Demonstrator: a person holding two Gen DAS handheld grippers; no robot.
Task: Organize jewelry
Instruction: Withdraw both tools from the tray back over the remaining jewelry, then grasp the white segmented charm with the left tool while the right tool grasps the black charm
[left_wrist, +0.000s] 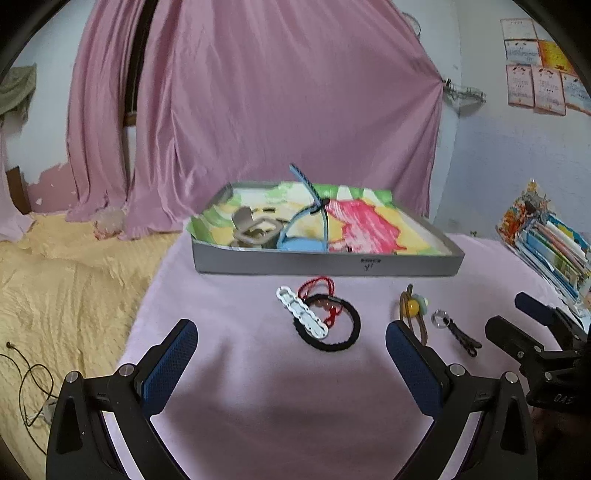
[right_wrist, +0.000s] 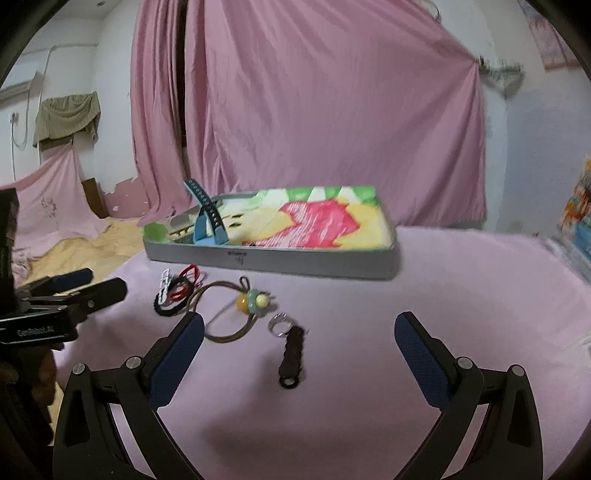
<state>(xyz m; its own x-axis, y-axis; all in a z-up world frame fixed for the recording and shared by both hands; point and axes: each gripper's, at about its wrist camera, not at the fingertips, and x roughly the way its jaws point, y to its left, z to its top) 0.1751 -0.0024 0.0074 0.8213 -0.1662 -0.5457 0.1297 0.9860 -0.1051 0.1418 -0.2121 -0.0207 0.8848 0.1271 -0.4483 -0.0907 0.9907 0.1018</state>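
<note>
Hovering over the pink cloth (left_wrist: 258, 369), the left gripper (left_wrist: 291, 345) and right gripper (right_wrist: 299, 336) both gape wide, empty. Several pieces already lie in the grey tray (left_wrist: 325, 264) at the far edge. Next pick looks like the black bracelet (left_wrist: 328, 326), tangled with the white clip (left_wrist: 301, 312) and red cord (left_wrist: 317, 286); the bobble hair tie (right_wrist: 236, 314) and ring (right_wrist: 279, 323) lie near.

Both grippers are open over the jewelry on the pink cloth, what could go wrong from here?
The white link bracelet, red cord and black band overlap, so the left hand-held gripper may lift several together. The silver ring touches the black braided strap, so the right hand-held gripper could knock it away.
</note>
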